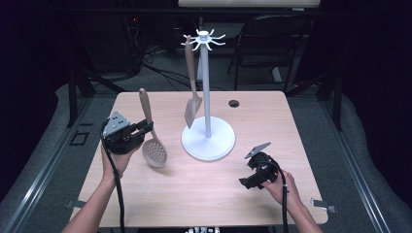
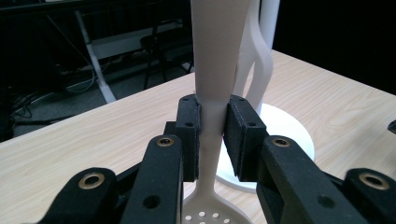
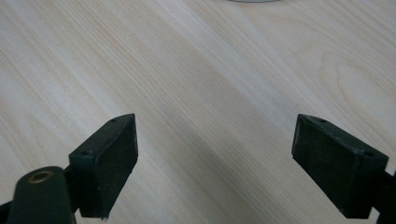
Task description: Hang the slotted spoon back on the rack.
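A beige slotted spoon point(image 1: 150, 133) stands nearly upright, bowl down, over the left part of the table. My left gripper point(image 1: 145, 128) is shut on its handle; in the left gripper view both pads clamp the handle point(image 2: 211, 126) and the perforated bowl point(image 2: 210, 214) hangs below. A white utensil stand point(image 1: 207, 97) with hooks at its top rises at the table's middle, and a beige slotted turner point(image 1: 192, 92) hangs from one hook. My right gripper point(image 1: 245, 182) rests low at the front right, open, its pads point(image 3: 109, 163) wide apart over bare wood.
The stand's round white base point(image 1: 209, 141) sits just right of the spoon. A small dark cable hole point(image 1: 233, 103) lies at the table's back edge. A black chair point(image 1: 272, 43) stands behind the wooden table point(image 1: 194, 194).
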A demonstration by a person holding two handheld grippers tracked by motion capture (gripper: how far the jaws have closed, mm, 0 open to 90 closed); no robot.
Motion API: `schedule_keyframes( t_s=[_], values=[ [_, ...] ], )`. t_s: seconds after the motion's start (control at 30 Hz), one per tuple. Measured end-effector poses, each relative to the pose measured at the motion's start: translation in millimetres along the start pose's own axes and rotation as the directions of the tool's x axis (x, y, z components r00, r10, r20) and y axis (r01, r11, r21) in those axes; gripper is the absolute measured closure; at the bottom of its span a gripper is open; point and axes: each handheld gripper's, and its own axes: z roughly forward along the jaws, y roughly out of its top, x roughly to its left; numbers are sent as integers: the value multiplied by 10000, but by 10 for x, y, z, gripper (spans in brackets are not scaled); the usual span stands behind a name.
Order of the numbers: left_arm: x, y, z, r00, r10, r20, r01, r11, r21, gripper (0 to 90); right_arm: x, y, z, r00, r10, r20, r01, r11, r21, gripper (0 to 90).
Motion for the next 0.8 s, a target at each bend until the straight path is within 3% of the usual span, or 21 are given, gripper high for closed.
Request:
schedule_keyframes(
  t_s=[0.13, 0.5, 0.8],
  values=[
    [-57, 52, 37, 9999, 46, 129, -45, 9999, -123, 760, -1, 0, -13, 10000, -21, 83, 21, 10000, -40, 139],
    [-220, 196, 141, 9981, 428, 448, -433, 9990, 109, 760, -37, -19, -5, 9997, 196, 158, -195, 9998, -39, 139],
    [-293, 335, 176, 9955, 629, 715, -623, 9980, -115, 760, -24, -15, -37, 9992, 112, 378, -109, 9999, -80, 139]
  ],
)
